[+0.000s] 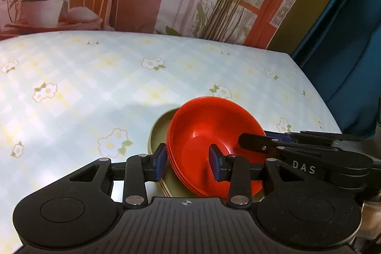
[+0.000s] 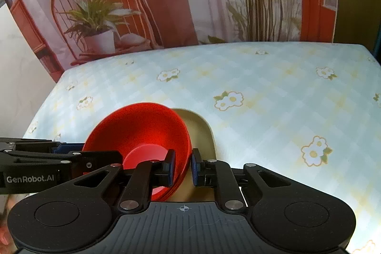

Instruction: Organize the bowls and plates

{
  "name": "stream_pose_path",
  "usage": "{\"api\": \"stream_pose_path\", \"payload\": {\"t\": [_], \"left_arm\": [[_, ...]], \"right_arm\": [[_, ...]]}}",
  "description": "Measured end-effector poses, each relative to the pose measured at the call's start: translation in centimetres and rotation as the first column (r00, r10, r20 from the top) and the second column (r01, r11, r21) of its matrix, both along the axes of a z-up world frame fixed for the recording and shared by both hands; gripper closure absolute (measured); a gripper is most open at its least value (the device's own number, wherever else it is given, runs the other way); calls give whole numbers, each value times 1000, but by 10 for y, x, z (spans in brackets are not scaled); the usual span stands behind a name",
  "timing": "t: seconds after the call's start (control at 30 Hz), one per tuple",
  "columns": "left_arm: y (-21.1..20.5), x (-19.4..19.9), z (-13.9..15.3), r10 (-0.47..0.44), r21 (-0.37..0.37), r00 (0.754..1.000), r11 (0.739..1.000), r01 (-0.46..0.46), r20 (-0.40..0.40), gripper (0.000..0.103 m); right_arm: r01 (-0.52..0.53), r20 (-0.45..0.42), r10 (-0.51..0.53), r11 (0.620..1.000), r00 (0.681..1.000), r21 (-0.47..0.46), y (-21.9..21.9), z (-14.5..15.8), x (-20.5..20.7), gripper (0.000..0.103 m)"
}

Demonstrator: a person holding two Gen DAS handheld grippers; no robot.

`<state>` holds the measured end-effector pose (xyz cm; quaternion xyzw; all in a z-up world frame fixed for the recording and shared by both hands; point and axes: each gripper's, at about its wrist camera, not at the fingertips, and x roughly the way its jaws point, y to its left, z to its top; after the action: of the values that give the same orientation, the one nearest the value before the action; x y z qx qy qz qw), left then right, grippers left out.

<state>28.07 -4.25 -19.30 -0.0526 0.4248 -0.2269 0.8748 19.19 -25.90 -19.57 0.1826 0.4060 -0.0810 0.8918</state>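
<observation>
A stack of nested red bowls (image 1: 214,130) (image 2: 142,127) sits tilted on a few beige plates (image 1: 159,132) (image 2: 200,132) at the near side of the table. My left gripper (image 1: 188,164) (image 2: 100,151) straddles the bowls' left rim, with one blue pad against the outer edges and the other inside the top bowl. My right gripper (image 2: 183,166) (image 1: 257,137) straddles the opposite rim. Its inner pad is in the bowl. A thin beige sliver shows between its outer pad and the rim.
The table (image 1: 95,87) wears a pale blue checked cloth with daisy prints. A printed backdrop of plants and a chair (image 2: 100,16) hangs behind its far edge. A blue curtain (image 1: 345,51) stands past the right edge.
</observation>
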Motion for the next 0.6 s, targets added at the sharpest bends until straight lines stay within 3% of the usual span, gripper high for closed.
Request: {"api": "stream_pose_path", "payload": {"t": [0.13,0.33,0.6], "left_arm": [[0,-6,10,4,12,999,1000,-4,36,50],[2,-19,29,18,24,995,1000,-20,94,46],[9,-48,62,54,61,976,996,-69,213,33]], "right_arm": [[-15,19,16,1000,1000,-13,0,9,-3,82],[-17,54,20,999,998,-51,0,27,-13,79],[3,125,13,992,992,-127,3,59,-37,52]]}}
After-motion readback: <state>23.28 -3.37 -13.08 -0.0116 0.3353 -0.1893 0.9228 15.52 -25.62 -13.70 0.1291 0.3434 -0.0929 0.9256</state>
